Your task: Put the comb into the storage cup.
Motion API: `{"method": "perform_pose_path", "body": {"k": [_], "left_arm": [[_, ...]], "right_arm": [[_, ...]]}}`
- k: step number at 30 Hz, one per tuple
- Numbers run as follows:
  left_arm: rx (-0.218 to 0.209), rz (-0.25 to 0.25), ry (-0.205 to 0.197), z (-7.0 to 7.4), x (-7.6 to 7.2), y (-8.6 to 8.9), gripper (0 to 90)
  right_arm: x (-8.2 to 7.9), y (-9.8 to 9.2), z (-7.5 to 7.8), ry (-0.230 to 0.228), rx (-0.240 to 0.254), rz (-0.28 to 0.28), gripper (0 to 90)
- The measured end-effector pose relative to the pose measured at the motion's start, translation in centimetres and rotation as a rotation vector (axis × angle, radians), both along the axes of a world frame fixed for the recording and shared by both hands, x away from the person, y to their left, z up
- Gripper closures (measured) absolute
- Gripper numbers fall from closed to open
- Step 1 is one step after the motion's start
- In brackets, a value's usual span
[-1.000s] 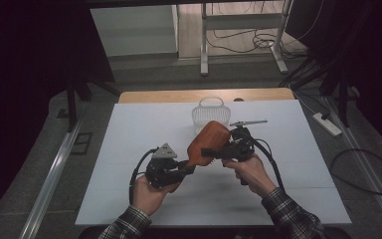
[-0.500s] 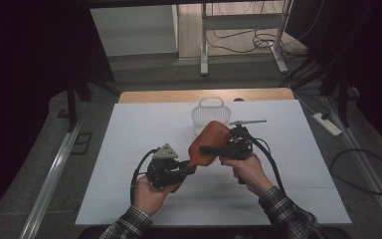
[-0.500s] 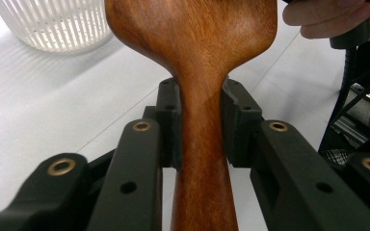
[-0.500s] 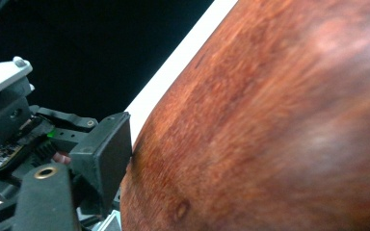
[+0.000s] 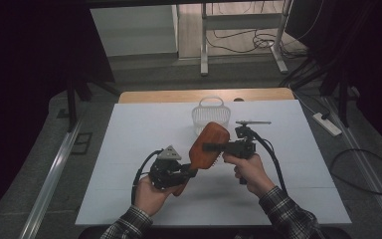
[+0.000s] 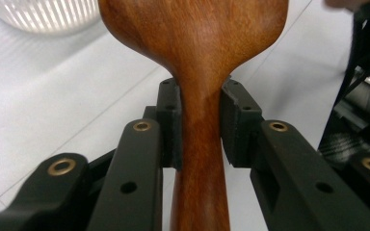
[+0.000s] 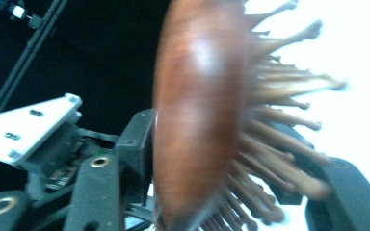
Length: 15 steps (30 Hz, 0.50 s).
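the wooden hairbrush [image 5: 208, 147] hangs above the tabletop [image 5: 129, 144], just in front of the white basket [image 5: 210, 115], whose inside is hidden. left gripper [image 5: 189, 173] fingers clamp its handle; right gripper [image 5: 211, 147] fingers have just been closing on its head.

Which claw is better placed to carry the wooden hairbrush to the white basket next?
Right claw: it grips the hairbrush head, nearest the basket. The left claw clamps the handle, farther back.

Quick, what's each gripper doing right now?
Left gripper: shut on the wooden hairbrush handle.
Right gripper: jaws just closed on the brush's head.
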State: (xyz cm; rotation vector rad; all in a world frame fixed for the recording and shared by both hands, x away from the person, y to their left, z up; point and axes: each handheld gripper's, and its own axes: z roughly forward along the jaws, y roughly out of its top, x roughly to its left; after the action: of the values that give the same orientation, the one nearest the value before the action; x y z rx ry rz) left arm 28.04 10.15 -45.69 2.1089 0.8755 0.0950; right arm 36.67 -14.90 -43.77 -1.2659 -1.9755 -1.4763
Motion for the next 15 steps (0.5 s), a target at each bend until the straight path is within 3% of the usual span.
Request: {"method": "perform_pose_path", "body": {"k": [3, 10, 12, 15], "left_arm": [[0.009, -0.005, 0.01, -0.21, 0.1, -0.07, 71.8], [0.0, -0.008, 0.013, -0.15, 0.2, 0.1, 70.8], [-0.017, -0.005, 0.013, -0.11, 0.24, 0.21, 67.4], [-0.007, -0.003, 0.006, -0.04, 0.22, 0.29, 61.7]], "right_arm": [[-0.25, 0.25, 0.18, 0.002, -0.025, 0.003, 47.5], [-0.42, 0.27, 0.29, 0.02, -0.003, 0.0, 52.2], [-0.48, 0.32, 0.3, 0.018, -0.003, -0.004, 52.4], [-0.53, 0.41, 0.18, 0.012, -0.01, -0.005, 52.6]]}}
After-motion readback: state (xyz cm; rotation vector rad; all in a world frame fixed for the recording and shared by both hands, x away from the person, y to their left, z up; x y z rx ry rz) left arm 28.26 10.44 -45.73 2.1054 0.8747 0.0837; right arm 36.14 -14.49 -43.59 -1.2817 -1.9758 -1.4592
